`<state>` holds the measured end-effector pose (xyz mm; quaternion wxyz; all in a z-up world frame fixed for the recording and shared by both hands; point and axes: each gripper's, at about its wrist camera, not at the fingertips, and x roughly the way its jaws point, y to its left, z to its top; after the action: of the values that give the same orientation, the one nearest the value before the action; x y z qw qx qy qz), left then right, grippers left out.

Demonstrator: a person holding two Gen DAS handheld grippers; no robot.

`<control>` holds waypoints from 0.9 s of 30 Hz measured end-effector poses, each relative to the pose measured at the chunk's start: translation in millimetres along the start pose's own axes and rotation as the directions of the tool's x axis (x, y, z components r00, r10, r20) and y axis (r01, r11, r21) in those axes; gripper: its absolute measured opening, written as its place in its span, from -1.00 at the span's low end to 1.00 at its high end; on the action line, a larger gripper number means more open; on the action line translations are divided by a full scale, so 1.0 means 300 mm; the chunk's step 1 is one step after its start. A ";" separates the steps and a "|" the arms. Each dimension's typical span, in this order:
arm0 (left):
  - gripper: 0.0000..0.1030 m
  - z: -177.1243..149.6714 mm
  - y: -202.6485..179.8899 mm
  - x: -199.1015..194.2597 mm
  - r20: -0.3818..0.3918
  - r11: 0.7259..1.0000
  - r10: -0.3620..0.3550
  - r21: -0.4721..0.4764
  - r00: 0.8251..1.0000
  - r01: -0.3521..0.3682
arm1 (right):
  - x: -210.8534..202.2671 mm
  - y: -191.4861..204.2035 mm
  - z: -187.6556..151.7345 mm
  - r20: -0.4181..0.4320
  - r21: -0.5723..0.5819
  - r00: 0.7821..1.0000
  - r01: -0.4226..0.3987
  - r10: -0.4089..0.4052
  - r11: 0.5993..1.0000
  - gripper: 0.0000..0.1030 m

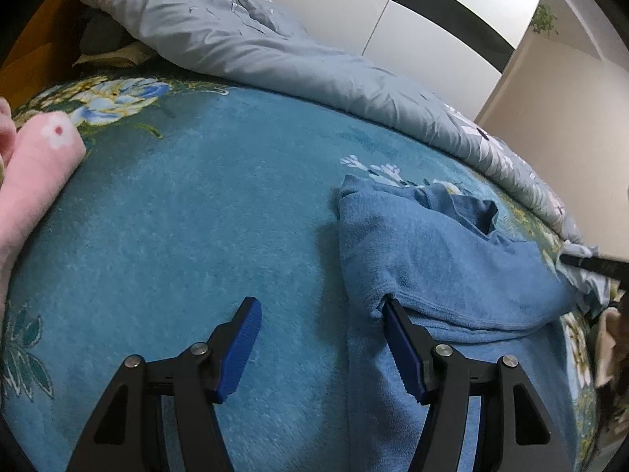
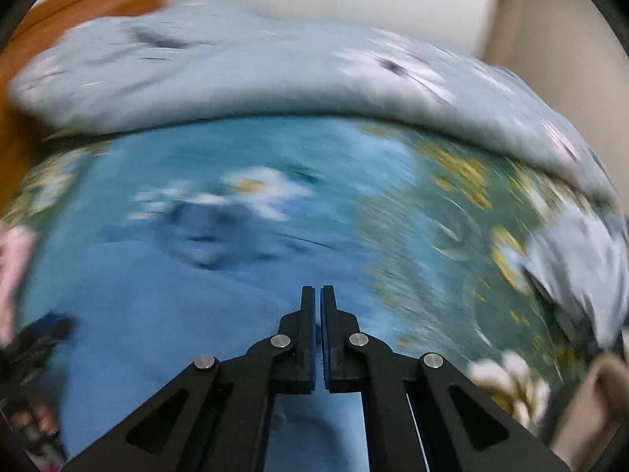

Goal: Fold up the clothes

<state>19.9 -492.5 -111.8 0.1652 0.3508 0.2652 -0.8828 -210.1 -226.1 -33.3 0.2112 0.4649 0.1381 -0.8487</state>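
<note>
Lying rumpled on the teal floral blanket (image 1: 196, 216), blue fleece garment (image 1: 444, 259) sits right of centre; my left gripper (image 1: 320, 314) gapes wide, right finger tucked under a fold, nothing pinched. My right gripper (image 2: 317, 295) is closed empty above the garment's edge. Grey quilt (image 1: 236, 39) behind, pink cloth (image 1: 35, 181) far left

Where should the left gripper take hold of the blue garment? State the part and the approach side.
Probably the folded-over edge of the blue garment, where the cloth bulges off the teal blanket. The left gripper is open, one finger already at that fold's opening. Come in low from the garment's open left side, where a jaw can slide under.
</note>
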 end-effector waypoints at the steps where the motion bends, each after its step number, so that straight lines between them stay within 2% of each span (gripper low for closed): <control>1: 0.31 0.000 0.000 0.000 0.000 1.000 -0.001 -0.001 1.000 0.001 | 0.005 -0.040 -0.012 0.001 0.046 1.000 -0.008 0.008 0.999 -0.95; 3: 0.31 -0.001 -0.003 0.001 0.001 1.000 0.003 0.002 1.000 -0.003 | 0.001 -0.107 -0.036 0.012 0.128 1.000 -0.028 0.027 0.991 -0.95; 5: 0.31 -0.001 -0.006 0.002 0.002 1.000 0.007 0.003 1.000 -0.007 | -0.023 -0.132 -0.065 0.032 0.161 0.995 -0.101 0.097 0.982 -0.94; 7: 0.31 -0.001 -0.004 0.001 0.004 1.000 0.004 0.000 1.000 -0.004 | -0.025 -0.122 -0.095 0.029 0.177 0.976 -0.216 0.214 0.960 -0.74; 9: 0.31 -0.001 0.001 -0.001 0.006 1.000 -0.003 -0.007 1.000 0.004 | -0.016 -0.107 -0.127 0.020 0.193 0.945 -0.323 0.326 0.926 -0.22; 10: 0.31 -0.001 0.004 -0.002 0.006 1.000 -0.008 -0.012 1.000 0.008 | -0.008 -0.091 -0.140 0.010 0.192 0.940 -0.335 0.340 0.922 -0.18; 13: 0.31 0.000 0.012 -0.005 0.009 0.999 -0.024 -0.026 1.000 0.024 | 0.013 -0.043 -0.167 -0.021 0.173 0.944 -0.320 0.328 0.931 -0.21; 14: 0.31 0.000 0.014 -0.006 0.009 0.999 -0.028 -0.030 1.000 0.029 | 0.020 -0.036 -0.169 -0.029 0.170 0.950 -0.303 0.312 0.938 -0.46; 15: 0.31 0.000 0.016 -0.007 0.010 0.999 -0.032 -0.033 0.999 0.032 | 0.026 -0.029 -0.171 -0.037 0.167 0.955 -0.286 0.296 0.944 -0.85; 16: 0.31 -0.001 0.017 -0.007 0.011 0.999 -0.034 -0.035 0.999 0.034 | 0.020 -0.026 -0.169 -0.029 0.159 0.958 -0.276 0.284 0.948 -0.90; 20: 0.32 -0.001 0.013 -0.006 0.011 0.999 -0.031 -0.033 0.999 0.031 | -0.026 -0.021 -0.154 0.033 0.121 0.974 -0.228 0.225 0.966 -0.97; 23: 0.33 -0.002 0.014 -0.004 0.009 0.999 -0.034 -0.035 0.999 0.034 | -0.001 -0.015 -0.155 0.008 0.106 0.981 -0.192 0.192 0.976 -0.96; 25: 0.36 0.001 0.019 -0.002 0.004 0.998 -0.044 -0.043 0.999 0.044 | -0.004 -0.025 -0.163 -0.003 0.121 0.979 -0.201 0.203 0.972 -0.96; 27: 0.36 0.007 0.018 -0.003 -0.004 0.998 -0.045 -0.045 0.999 0.045 | -0.052 -0.055 -0.172 0.026 0.149 0.975 -0.223 0.221 0.963 -0.96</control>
<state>21.9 -497.9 -111.8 0.1525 0.3434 0.2931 -0.8792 -172.7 -186.0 -46.7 0.2697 0.4881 0.0194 -0.8299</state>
